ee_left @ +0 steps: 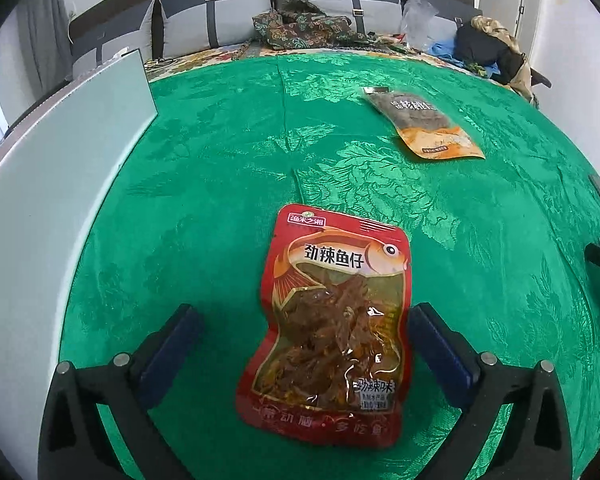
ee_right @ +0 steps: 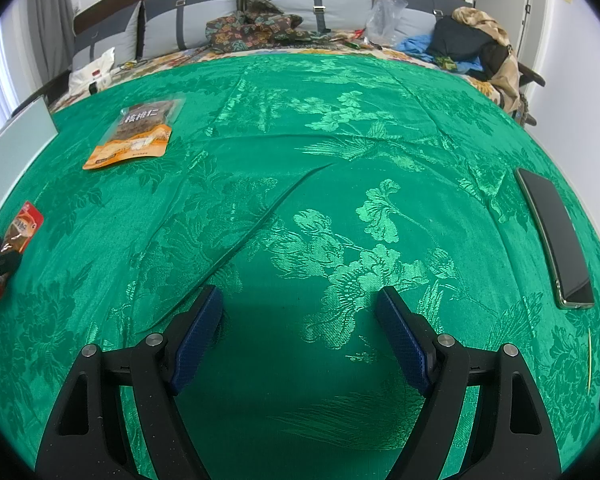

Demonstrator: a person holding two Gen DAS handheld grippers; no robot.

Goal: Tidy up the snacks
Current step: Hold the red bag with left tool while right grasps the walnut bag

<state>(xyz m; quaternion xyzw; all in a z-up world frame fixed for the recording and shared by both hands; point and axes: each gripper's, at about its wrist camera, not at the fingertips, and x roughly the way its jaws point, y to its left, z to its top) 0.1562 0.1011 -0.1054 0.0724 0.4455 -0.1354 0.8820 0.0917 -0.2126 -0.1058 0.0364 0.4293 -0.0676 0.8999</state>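
left wrist | your left gripper [ee_left: 306,330] spread, pads clear of red fish snack pack [ee_left: 332,320] | pack lies lengthwise between jaws | right gripper [ee_right: 300,320] spread, empty, farther off

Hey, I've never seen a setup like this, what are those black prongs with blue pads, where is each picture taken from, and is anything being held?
A person holds a hand gripper in each hand; each carries a wide-angle camera looking along its two fingers. One picture is from the left gripper, the other from the right gripper. On the green tablecloth lie a red fish snack packet, an orange walnut packet and a dark phone. Both grippers are open. The red packet lies between the left pads, unpinched. Nothing is held.
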